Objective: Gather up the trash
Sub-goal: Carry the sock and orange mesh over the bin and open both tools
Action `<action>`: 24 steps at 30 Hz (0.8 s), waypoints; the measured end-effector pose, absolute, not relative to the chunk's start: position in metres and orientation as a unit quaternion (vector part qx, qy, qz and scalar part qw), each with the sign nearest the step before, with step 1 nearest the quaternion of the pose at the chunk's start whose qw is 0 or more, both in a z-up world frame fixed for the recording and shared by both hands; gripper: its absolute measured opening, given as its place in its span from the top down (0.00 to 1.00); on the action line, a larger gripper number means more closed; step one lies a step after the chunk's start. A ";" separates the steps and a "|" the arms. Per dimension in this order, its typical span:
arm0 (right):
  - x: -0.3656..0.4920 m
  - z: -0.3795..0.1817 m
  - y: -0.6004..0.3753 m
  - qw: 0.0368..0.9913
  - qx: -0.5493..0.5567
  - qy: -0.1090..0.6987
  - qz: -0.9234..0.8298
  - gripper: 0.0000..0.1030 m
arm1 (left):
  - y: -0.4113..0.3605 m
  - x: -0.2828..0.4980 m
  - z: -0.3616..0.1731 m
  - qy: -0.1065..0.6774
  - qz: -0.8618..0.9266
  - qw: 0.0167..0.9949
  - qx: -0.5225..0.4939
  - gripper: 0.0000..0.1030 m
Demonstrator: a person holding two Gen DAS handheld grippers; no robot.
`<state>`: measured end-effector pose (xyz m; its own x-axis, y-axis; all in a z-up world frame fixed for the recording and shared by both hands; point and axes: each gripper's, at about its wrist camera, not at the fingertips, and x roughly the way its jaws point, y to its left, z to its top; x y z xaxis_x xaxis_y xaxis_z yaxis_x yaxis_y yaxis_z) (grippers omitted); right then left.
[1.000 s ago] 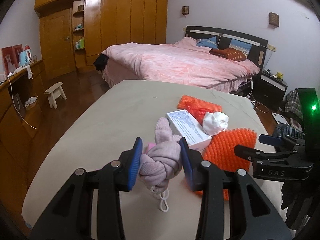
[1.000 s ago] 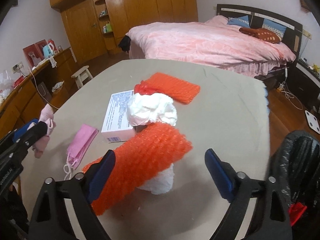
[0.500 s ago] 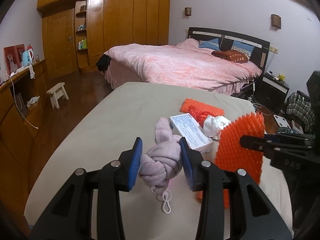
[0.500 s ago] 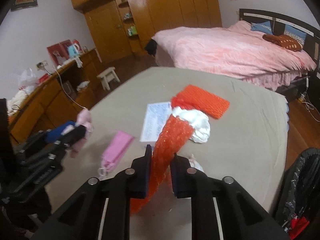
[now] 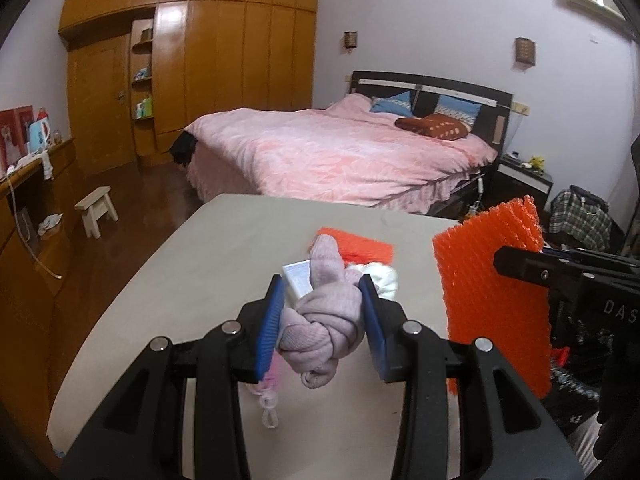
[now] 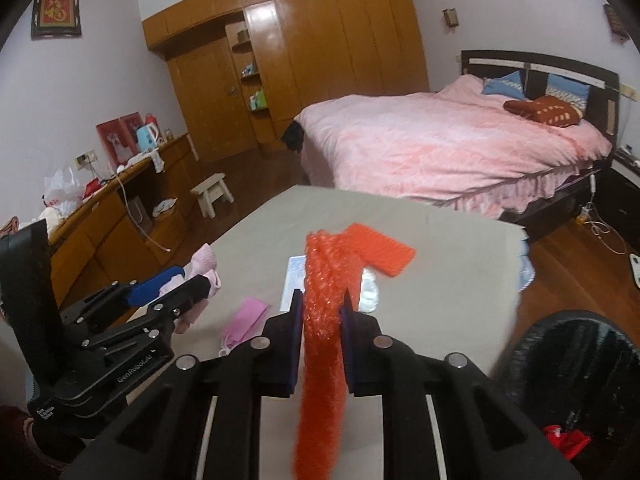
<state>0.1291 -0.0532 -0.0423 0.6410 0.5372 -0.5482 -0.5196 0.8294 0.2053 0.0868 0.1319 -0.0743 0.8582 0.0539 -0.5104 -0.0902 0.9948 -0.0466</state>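
The orange foam net (image 6: 320,344) hangs pinched between the blue pads of the right gripper (image 6: 320,316), jaws drawn nearly together on it, both ends sticking out above and below, lifted clear of the worktop (image 6: 448,280). From the left wrist the same net (image 5: 492,300) stands as a flat honeycomb sheet at the right. The left gripper (image 5: 322,320) is part closed on a knotted mauve sock (image 5: 320,320), soft ribbed knit, held above the worktop. Under it lie a pink face mask (image 6: 246,316) with white ear loops, a white box (image 5: 298,276) with small print too fine to read, a crumpled white tissue (image 5: 384,276) and a second orange net (image 6: 380,252), flat. A black bin bag (image 6: 576,380), glossy, gapes at the worktop's right edge with something red inside. The left gripper's body reads "GenRobot.AI"; the right one's shows "DAS". Beyond stand a bed (image 5: 340,152) with a pink quilt and a wooden wardrobe (image 5: 224,56)
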 end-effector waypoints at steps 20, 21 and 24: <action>0.119 -0.040 -0.194 0.940 0.037 0.299 0.159 0.86 | 0.002 0.117 -0.068 0.259 -0.091 0.962 -0.016 0.64; 0.119 -0.042 -0.201 0.941 0.039 0.300 0.150 0.86 | -0.005 0.119 -0.069 0.259 -0.097 0.961 -0.015 0.64; 0.119 -0.048 -0.227 0.944 0.043 0.306 0.120 0.86 | -0.031 0.126 -0.070 0.256 -0.125 0.959 -0.007 0.64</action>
<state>0.1185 -0.2268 -0.0479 0.7845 0.2524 -0.5664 -0.2000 0.9676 0.1541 0.1262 -0.0312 -0.0700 0.8376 -0.2422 -0.4897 0.2355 0.9689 -0.0764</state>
